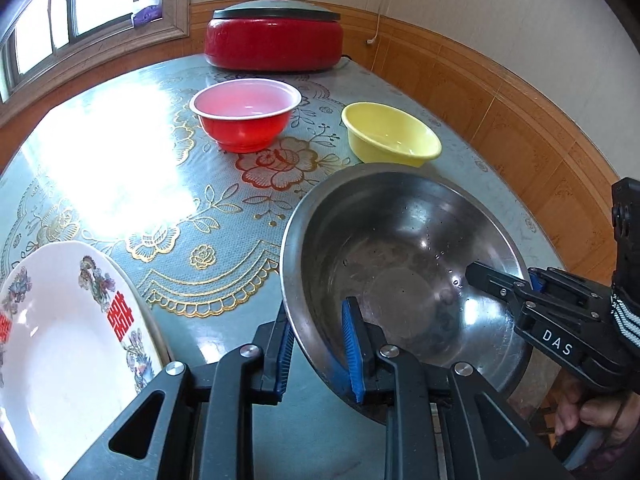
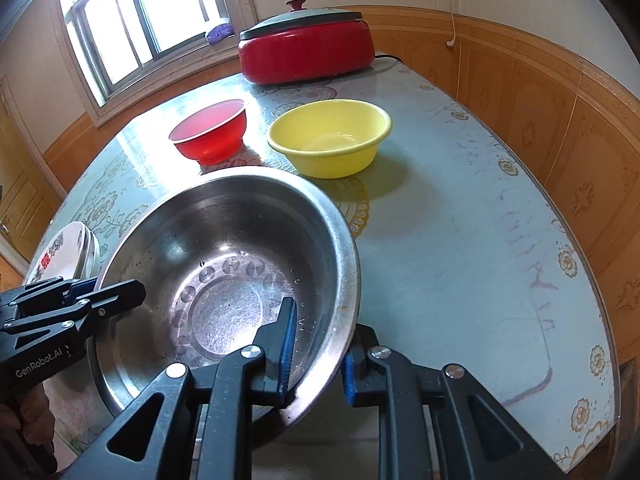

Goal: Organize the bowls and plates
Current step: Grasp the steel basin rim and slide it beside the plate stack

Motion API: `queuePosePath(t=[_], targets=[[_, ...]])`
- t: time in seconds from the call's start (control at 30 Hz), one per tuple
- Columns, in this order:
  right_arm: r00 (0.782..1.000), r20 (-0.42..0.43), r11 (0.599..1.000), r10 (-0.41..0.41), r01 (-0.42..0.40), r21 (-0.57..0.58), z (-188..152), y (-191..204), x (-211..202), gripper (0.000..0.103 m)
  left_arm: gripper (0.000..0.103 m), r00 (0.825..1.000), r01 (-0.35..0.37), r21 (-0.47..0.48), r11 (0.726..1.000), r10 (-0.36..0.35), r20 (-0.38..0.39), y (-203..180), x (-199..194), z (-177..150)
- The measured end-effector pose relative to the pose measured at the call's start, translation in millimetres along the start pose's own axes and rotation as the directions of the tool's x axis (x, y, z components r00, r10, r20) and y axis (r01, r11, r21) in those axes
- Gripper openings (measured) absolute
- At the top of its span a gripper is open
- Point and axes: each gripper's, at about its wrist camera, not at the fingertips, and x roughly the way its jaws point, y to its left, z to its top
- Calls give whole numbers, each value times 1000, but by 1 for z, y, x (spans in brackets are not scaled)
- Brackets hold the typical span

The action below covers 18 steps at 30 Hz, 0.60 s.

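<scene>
A large steel bowl is held between both grippers near the table's front edge. My left gripper is shut on its left rim, one finger inside and one outside. My right gripper is shut on its right rim the same way; it also shows in the left wrist view. A red bowl and a yellow bowl sit further back on the table. White patterned plates are stacked at the front left, seen too in the right wrist view.
A red electric pot with a grey lid stands at the table's far edge by the wall. The table has a blue floral cover. A window is at the back left. Wood-panelled walls run close along the right.
</scene>
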Motion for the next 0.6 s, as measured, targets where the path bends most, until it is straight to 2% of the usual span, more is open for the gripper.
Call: queuePosePath(t=[0.23,0.47,0.53,0.6], targets=[[998,16,998,-60,60,2,2,-8,-2,20,23,1000,6,44,999,-7,8,-11,11,6],[1000,-3,1000,-5,5,5,4,-14,0,19,24,1000,5,40,999,-6,10,-6,11,8],[1000,-8,1000,14,-14,5,6,-15,-1,20,27,1000,15,22,1000,-16,7,-2,8,9],[1000,0,1000,23,-23,18,9,-20,-4,27,28,1000,24,7,1000,-24,16,2,5,10]])
